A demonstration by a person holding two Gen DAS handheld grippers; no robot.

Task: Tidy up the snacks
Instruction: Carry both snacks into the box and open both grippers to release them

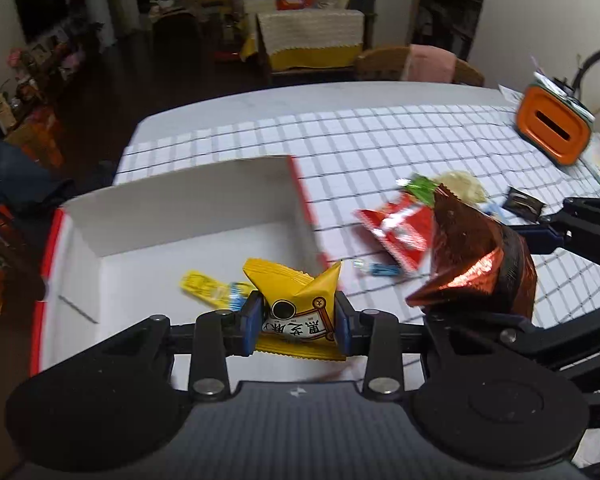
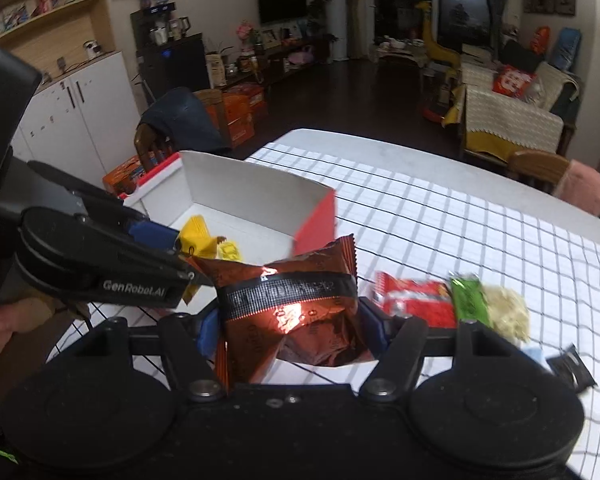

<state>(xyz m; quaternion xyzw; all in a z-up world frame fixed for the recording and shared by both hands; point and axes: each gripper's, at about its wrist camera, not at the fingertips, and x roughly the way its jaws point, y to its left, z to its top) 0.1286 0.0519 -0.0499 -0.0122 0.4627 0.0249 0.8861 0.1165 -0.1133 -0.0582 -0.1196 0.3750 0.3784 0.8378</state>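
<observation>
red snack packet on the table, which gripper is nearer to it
Right. The right gripper, shut on the copper packet, is just beside the red snack packet. The left gripper, holding the yellow packet, is over the white box.

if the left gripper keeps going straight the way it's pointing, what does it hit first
Probably the box: its white floor or far wall lies ahead of the left gripper, which grips the yellow packet. Depth is unclear.

Left tongs (image 1: 296,320), right tongs (image 2: 292,324) both clamped.
</observation>
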